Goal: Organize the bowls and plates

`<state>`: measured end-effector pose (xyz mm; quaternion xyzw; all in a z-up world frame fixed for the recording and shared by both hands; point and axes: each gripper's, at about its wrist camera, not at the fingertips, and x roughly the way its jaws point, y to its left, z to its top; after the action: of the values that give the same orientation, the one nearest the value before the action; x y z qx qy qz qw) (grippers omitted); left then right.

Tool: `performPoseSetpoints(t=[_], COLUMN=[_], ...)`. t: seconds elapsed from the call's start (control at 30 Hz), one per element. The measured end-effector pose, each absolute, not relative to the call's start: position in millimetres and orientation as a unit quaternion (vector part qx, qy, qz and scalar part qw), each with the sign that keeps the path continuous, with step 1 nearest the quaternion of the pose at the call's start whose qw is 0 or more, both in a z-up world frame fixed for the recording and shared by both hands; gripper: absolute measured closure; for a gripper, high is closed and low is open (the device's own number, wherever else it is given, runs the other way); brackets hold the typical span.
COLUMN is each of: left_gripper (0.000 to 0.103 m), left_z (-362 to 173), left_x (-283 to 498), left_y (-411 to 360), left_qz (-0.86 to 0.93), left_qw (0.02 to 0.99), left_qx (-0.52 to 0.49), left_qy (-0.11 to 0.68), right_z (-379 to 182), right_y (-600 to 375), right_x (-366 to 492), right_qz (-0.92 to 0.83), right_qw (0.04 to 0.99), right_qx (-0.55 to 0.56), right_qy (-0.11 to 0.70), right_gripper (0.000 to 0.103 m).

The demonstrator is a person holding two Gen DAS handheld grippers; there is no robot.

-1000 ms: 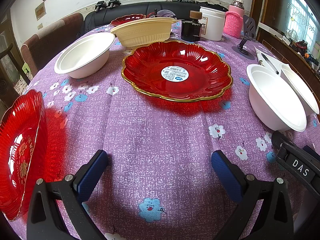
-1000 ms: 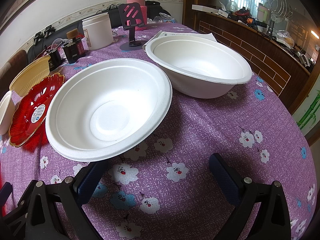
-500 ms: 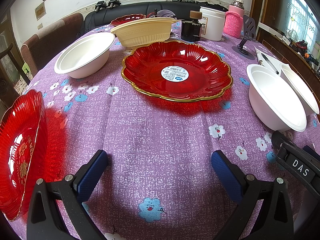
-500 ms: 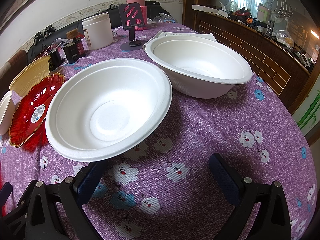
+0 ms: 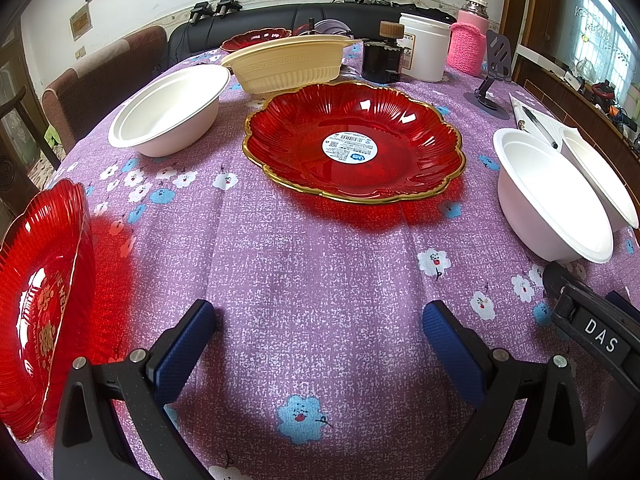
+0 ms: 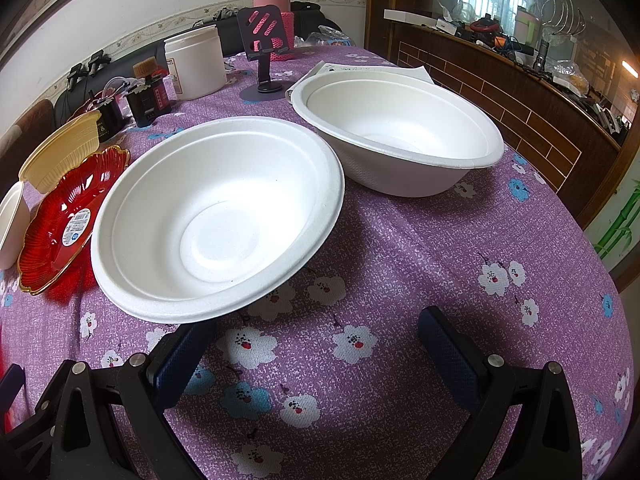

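Left wrist view, going left to right. Red plate with gold lettering [image 5: 38, 308] hanging at the far left edge of the table, tilted up on its side, just beside the left gripper [image 5: 318, 334]. Left gripper wide open, blue pads [image 5: 184, 344] spread over bare purple floral tablecloth [image 5: 320, 264], nothing between them. White foam bowl [image 5: 168, 110] further back on the left, well apart from the gripper. Cream patterned bowl [image 5: 288, 65] behind it, with a small red dish [image 5: 256, 39] peeking out further back. Big red scalloped plate with gold rim [image 5: 354, 142] dead centre, straight ahead of the open jaws, sticker in the middle, a clear strip of cloth between it and the pads. White jar [image 5: 424, 46] and pink knit-covered flask [image 5: 466, 42] at the back, black phone stand [image 5: 494, 76] to their right.

Right wrist view. Near white bowl [image 6: 218, 216] sitting straight ahead and a bit left of the right gripper [image 6: 316, 346], its near rim overlapping the left pad in the picture; touching or not, can't tell. Right gripper also spread open, holding nothing. Second white bowl [image 6: 400, 132] further back and right, just beside the first, resting partly on white papers [image 6: 372, 70]. Open cloth on the right, all the way to the table's curved edge.
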<state>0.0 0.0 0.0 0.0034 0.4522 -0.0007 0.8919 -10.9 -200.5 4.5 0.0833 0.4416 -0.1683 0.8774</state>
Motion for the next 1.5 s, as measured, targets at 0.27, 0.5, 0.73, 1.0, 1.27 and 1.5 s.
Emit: performPoseSetpoints(t=[0.27, 0.5, 0.73, 1.0, 1.27, 1.5], left_gripper=[0.000, 0.000, 0.000, 0.000, 0.000, 0.000], left_z=[0.0, 0.5, 1.1, 0.4, 0.9, 1.4], left_x=[-0.1, 0.6, 2.8, -6.4, -10.4, -13.2], left_y=[-0.3, -0.1, 0.1, 0.4, 1.3, 0.0], left_qz=[0.002, -0.002, -0.022, -0.016, -0.018, -0.016], left_qw=[0.892, 0.887, 0.875, 0.882, 0.883, 0.884], left_qx=[0.003, 0.004, 0.017, 0.011, 0.013, 0.013], left_qy=[0.452, 0.462, 0.483, 0.471, 0.469, 0.467], right_z=[4.6, 7.1, 9.5, 8.7, 9.9, 10.1], right_y=[-200.5, -203.9, -209.8, -207.4, -207.3, -205.8], right_x=[-11.2, -8.8, -8.1, -16.5, -20.6, -26.1], right_qz=[-0.168, -0.164, -0.089, -0.086, -0.086, -0.088], right_qw=[0.877, 0.877, 0.859, 0.869, 0.873, 0.875], right_qx=[0.083, 0.085, 0.062, 0.053, 0.053, 0.052], right_qy=[0.442, 0.443, 0.500, 0.484, 0.477, 0.474], right_gripper=[0.001, 0.001, 0.001, 0.001, 0.001, 0.001])
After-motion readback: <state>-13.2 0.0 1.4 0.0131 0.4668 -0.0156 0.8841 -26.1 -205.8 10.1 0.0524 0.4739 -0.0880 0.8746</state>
